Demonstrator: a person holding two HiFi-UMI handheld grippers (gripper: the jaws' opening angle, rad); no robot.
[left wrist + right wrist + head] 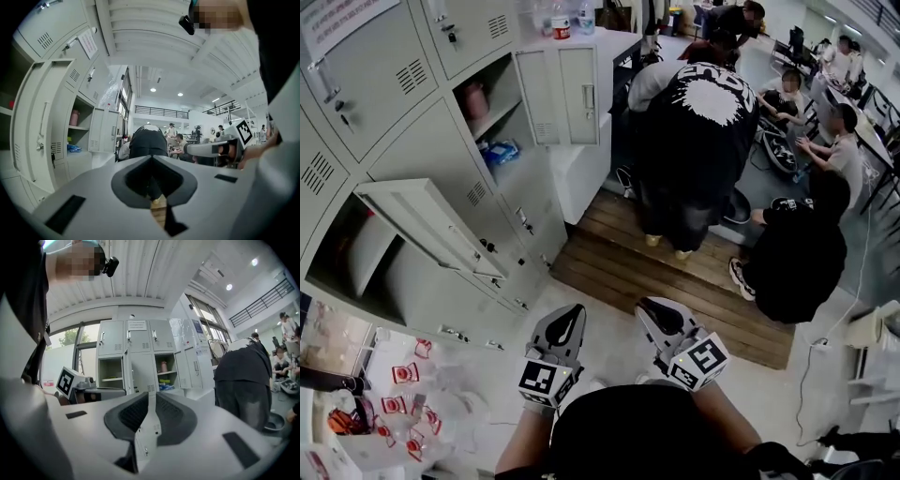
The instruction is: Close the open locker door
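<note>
A bank of grey lockers fills the left of the head view. The nearest open locker door (431,234) swings out toward me, and its compartment (356,258) looks bare inside. The same door (40,122) stands close at the left of the left gripper view and shows edge-on (126,373) in the right gripper view. A second open door (561,94) hangs farther back beside shelves holding a pink bottle (474,98). My left gripper (574,311) and right gripper (652,306) are side by side near my body. Both are shut on nothing and well short of the lockers.
A person in a black top (694,141) bends over on a wooden platform (656,272) just ahead. Another person crouches (802,253) to the right, and several more sit beyond. Clear bags with red packets (403,394) lie on the floor at lower left.
</note>
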